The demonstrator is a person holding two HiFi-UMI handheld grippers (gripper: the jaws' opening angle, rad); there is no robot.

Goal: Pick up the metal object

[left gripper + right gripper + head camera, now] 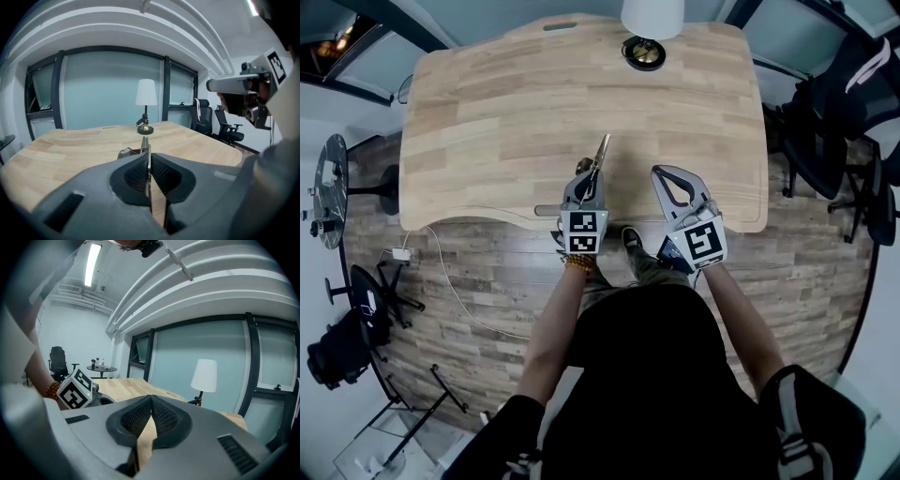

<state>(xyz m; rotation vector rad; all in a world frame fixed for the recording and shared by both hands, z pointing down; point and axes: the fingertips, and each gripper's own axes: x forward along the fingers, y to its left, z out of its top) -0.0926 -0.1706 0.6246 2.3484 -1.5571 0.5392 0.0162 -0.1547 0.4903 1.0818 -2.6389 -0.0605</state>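
The metal object is a thin, brass-toned piece that sticks out forward from my left gripper over the near edge of the wooden table. In the left gripper view the jaws are shut on the metal object, which stands edge-on between the pads, with a looped part showing to its left. My right gripper is held beside it to the right, level with the table's near edge. Its jaws are shut with nothing between them in the right gripper view.
A table lamp with a white shade stands at the far middle of the table, also seen as a lamp ahead of the left gripper. Black office chairs stand to the right. A small round table is at the left.
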